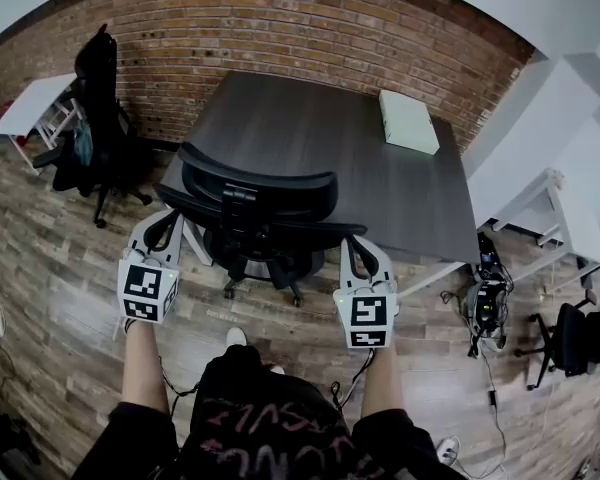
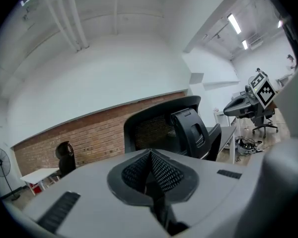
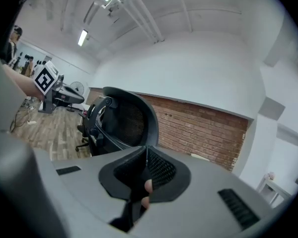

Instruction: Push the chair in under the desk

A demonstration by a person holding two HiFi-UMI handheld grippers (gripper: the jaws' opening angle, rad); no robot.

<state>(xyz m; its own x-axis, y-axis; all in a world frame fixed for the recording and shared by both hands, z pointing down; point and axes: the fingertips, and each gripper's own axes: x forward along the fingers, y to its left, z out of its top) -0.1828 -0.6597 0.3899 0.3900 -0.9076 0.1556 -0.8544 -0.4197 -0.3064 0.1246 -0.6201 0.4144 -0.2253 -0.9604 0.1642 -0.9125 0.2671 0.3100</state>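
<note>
A black mesh-back office chair (image 1: 255,208) stands at the near edge of the dark grey desk (image 1: 310,133), its wheeled base out on the wood floor. My left gripper (image 1: 166,222) is just behind the chair's left armrest. My right gripper (image 1: 358,245) is just behind the right armrest. I cannot tell whether either tip touches the chair. In the left gripper view the jaws (image 2: 150,155) are shut with nothing between them, and the chair's backrest (image 2: 161,128) rises beyond. The right gripper view shows its jaws (image 3: 146,150) shut and empty too, with the backrest (image 3: 124,123) beyond at the left.
A white box (image 1: 408,121) lies on the desk's far right. A brick wall (image 1: 280,28) runs behind the desk. A second black chair (image 1: 95,108) and a white table (image 1: 25,103) stand left. White furniture (image 1: 540,208), floor cables (image 1: 485,303) and another chair (image 1: 565,338) are right.
</note>
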